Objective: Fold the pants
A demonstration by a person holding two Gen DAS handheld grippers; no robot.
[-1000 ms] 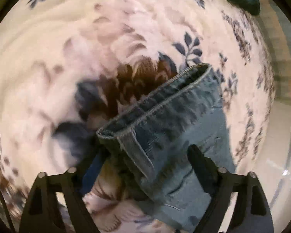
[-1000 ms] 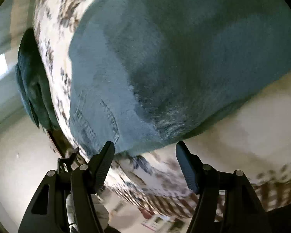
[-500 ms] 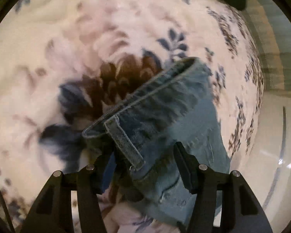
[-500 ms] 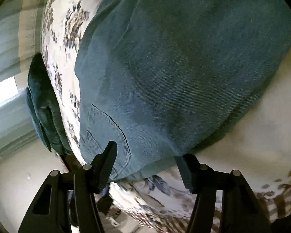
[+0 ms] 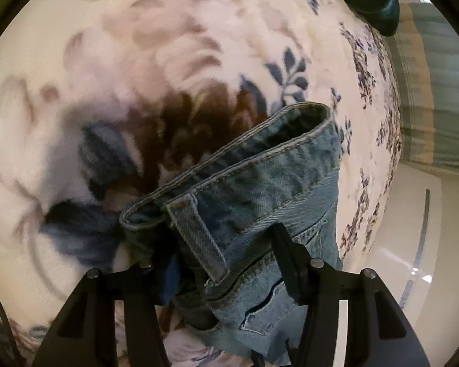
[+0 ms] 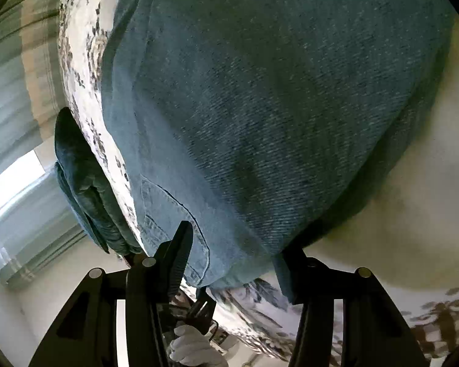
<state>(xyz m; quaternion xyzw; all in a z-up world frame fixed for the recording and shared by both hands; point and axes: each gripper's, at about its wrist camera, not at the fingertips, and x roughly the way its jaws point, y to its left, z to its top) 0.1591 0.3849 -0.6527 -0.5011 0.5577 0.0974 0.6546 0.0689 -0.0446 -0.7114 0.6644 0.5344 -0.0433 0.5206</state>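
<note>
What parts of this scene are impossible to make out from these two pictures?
- Left wrist view: the rest of the jeans beyond the waistband; cut off by the bottom edge and the left gripper, jaws closing around the denim.
- Left wrist view: the blanket pattern; blurred.
- Right wrist view: the jeans' far end; runs past the top edge.
- Right wrist view: the gloved hand; mostly behind the right gripper.

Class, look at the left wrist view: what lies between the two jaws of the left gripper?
In the left wrist view, the jeans' waistband with its belt loop lies between the closing jaws of the left gripper, over the floral blanket.
</note>
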